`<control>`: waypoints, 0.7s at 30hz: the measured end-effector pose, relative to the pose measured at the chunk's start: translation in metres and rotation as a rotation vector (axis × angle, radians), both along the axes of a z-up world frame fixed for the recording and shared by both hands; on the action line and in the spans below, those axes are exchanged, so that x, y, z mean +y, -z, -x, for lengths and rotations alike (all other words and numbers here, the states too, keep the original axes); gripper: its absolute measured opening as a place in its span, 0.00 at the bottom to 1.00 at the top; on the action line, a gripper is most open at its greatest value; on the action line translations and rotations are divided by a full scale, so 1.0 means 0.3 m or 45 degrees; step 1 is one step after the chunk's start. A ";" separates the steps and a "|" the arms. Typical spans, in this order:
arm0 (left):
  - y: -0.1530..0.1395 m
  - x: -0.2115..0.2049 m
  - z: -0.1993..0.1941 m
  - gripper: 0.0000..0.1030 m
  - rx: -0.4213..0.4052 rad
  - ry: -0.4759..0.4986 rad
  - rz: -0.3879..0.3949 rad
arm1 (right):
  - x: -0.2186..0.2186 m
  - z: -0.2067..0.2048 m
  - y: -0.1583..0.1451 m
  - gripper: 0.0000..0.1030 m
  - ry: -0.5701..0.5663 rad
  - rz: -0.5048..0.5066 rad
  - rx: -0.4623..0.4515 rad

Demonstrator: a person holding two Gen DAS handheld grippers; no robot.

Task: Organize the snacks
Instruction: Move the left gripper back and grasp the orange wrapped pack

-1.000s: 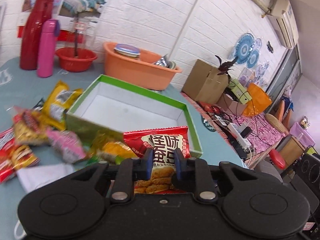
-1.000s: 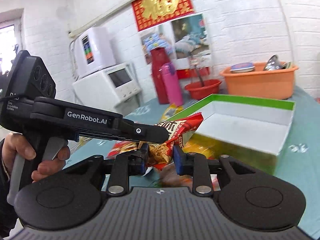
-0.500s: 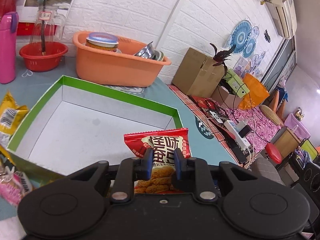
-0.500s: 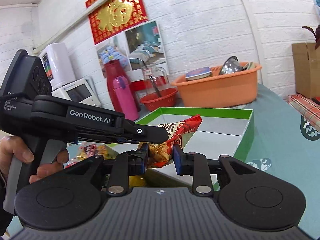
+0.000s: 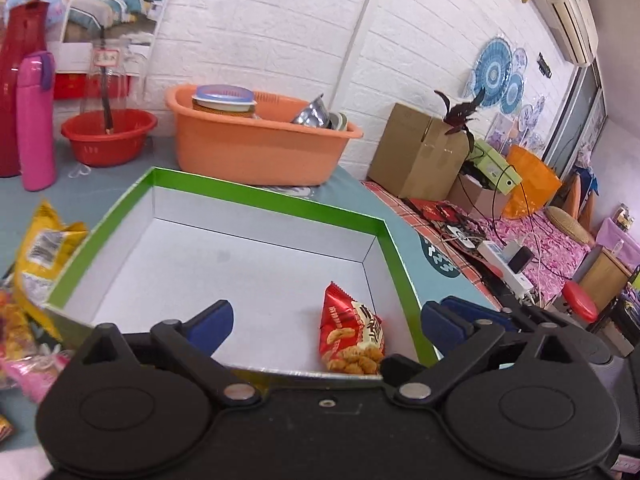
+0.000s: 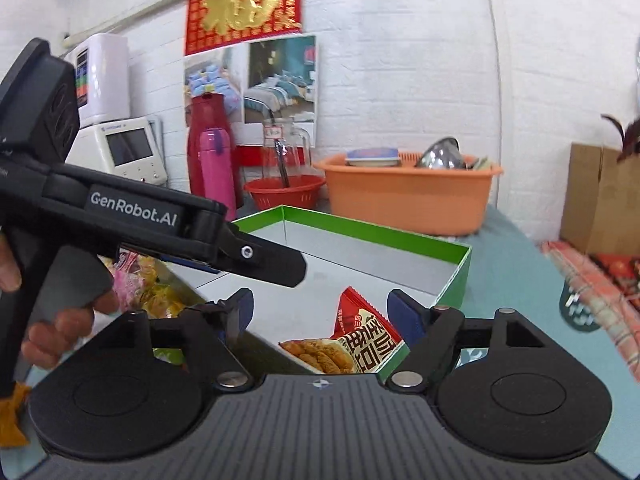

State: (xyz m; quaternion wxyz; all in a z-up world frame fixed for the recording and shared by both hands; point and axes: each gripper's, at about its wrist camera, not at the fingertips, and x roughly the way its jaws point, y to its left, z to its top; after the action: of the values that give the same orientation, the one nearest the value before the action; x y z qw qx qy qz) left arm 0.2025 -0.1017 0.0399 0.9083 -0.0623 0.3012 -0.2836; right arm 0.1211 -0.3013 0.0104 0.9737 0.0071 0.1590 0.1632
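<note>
A red snack packet [image 5: 350, 336] printed with fried pieces lies inside the green-rimmed white box [image 5: 264, 196], at its near right corner. My left gripper [image 5: 328, 320] hovers over that corner. Its jaws are opening and spread wide, and its blue pads stand clear of the packet on both sides. The right wrist view shows the same packet [image 6: 352, 344] on the box floor beneath my right gripper [image 6: 322, 312]. Those jaws are opening too, and neither pad presses the packet. The left gripper [image 6: 280, 268] reaches in from the left over the box [image 6: 400, 236].
Loose snack packets [image 5: 44, 248] lie on the table left of the box. Behind it stand an orange basin [image 5: 256, 148] of dishes, a red bowl [image 5: 108, 136], a pink bottle [image 5: 34, 120] and a red flask. A hand [image 6: 60, 320] holds the left gripper's handle. Right of the table are a cardboard box [image 5: 416, 152] and cables.
Both grippers held the red packet between them; both have opened wide and the packet has dropped into the box's near right corner. Both grippers moved in over the box.
</note>
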 end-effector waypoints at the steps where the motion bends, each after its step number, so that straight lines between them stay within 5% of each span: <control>1: -0.015 0.021 0.025 1.00 -0.008 -0.011 0.007 | -0.005 0.021 -0.014 1.00 -0.003 0.001 -0.010; 11: -0.068 0.292 0.360 1.00 -0.001 -0.180 0.038 | -0.078 0.240 -0.097 1.00 0.032 -0.083 -0.037; 21: 0.050 0.506 0.601 1.00 0.127 -0.419 0.060 | -0.052 0.306 0.039 1.00 0.046 -0.177 0.187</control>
State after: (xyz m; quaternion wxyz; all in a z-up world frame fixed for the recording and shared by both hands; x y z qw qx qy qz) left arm 0.0221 0.0502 0.0249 0.9247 -0.1459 0.3248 -0.1347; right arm 0.0293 -0.3169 -0.0012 0.9593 0.0895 0.2180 0.1553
